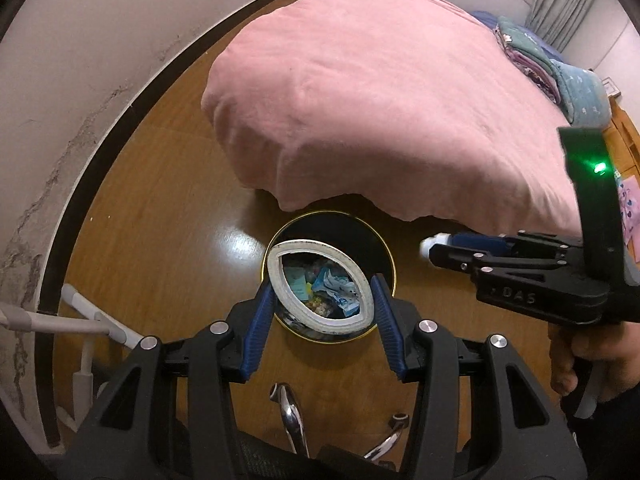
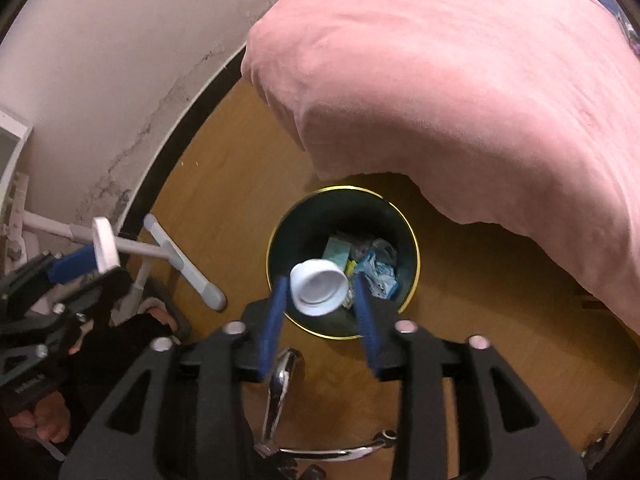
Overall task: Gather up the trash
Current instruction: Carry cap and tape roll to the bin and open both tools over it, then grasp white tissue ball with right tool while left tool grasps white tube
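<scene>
Both of my grippers hang above the trash bin (image 2: 404, 216), a dark round can with a gold rim standing on the wood floor just beside the overhanging pink bedspread (image 2: 460, 80). My left gripper (image 1: 323, 300) pinches a white tape ring (image 1: 276, 276), squeezed oval, directly over the bin mouth. My right gripper (image 2: 320, 292) is clamped on a small white cup (image 2: 318, 287), likewise over the mouth, above the wrappers (image 2: 376, 272) already inside. To drop cleanly, I judge each load should stay well inside the rim, away from the bedspread edge, and the jaws should part fully, one at a time, so nothing bounces out.
</scene>
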The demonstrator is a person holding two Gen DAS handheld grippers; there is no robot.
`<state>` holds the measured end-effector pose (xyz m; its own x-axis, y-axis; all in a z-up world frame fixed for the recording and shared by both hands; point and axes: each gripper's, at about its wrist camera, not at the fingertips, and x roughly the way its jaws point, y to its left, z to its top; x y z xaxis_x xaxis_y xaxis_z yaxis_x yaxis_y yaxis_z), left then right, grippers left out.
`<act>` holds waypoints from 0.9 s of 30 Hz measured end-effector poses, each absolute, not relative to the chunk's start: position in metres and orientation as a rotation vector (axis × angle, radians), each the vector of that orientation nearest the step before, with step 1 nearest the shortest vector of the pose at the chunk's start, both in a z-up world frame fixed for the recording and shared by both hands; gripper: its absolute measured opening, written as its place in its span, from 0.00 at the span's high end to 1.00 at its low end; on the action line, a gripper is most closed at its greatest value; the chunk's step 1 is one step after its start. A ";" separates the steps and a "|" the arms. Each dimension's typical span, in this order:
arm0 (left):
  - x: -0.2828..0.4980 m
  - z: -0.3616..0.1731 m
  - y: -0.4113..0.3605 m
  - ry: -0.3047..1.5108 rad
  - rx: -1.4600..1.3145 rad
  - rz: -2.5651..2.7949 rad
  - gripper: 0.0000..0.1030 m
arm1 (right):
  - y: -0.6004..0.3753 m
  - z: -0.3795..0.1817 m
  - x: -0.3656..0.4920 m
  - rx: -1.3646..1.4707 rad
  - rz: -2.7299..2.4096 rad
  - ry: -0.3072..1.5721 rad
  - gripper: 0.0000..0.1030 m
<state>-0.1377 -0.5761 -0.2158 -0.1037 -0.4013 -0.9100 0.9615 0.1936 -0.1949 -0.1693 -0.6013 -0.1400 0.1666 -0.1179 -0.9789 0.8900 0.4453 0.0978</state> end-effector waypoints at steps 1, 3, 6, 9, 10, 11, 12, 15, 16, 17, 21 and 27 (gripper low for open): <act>-0.138 -0.217 -0.578 1.122 0.671 -1.304 0.54 | -0.602 -0.138 -0.169 0.827 -0.855 1.170 0.42; -0.140 -0.216 -0.577 1.131 0.669 -1.300 0.54 | -0.603 -0.134 -0.168 0.814 -0.859 1.158 0.40; -0.141 -0.218 -0.581 1.153 0.663 -1.304 0.54 | -0.607 -0.130 -0.169 0.819 -0.866 1.143 0.40; -0.144 -0.219 -0.587 1.162 0.661 -1.319 0.54 | -0.610 -0.124 -0.174 0.823 -0.883 1.120 0.36; -0.146 -0.219 -0.589 1.165 0.663 -1.328 0.54 | -0.610 -0.121 -0.176 0.822 -0.891 1.110 0.35; -0.149 -0.218 -0.592 1.163 0.667 -1.334 0.53 | -0.610 -0.118 -0.177 0.820 -0.897 1.104 0.34; -0.151 -0.217 -0.594 1.160 0.672 -1.339 0.47 | -0.610 -0.115 -0.179 0.818 -0.904 1.098 0.34; -0.157 -0.211 -0.597 1.130 0.683 -1.350 0.32 | -0.609 -0.102 -0.183 0.812 -0.924 1.074 0.33; -0.158 -0.206 -0.596 1.112 0.678 -1.353 0.31 | -0.609 -0.100 -0.183 0.809 -0.926 1.070 0.33; -0.158 -0.204 -0.594 1.108 0.673 -1.355 0.30 | -0.609 -0.096 -0.183 0.804 -0.928 1.065 0.33; -0.152 -0.188 -0.581 1.078 0.649 -1.354 0.28 | -0.601 -0.081 -0.174 0.773 -0.918 1.052 0.32; -0.126 -0.121 -0.520 0.886 0.602 -1.316 0.11 | -0.575 -0.049 -0.126 0.654 -0.837 1.045 0.30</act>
<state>-0.1263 -0.5204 -0.1213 0.0157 -0.5613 -0.8275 0.9779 0.1810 -0.1042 -0.1264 -0.5745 -0.0491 0.2573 -0.2769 -0.9258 0.8429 0.5329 0.0749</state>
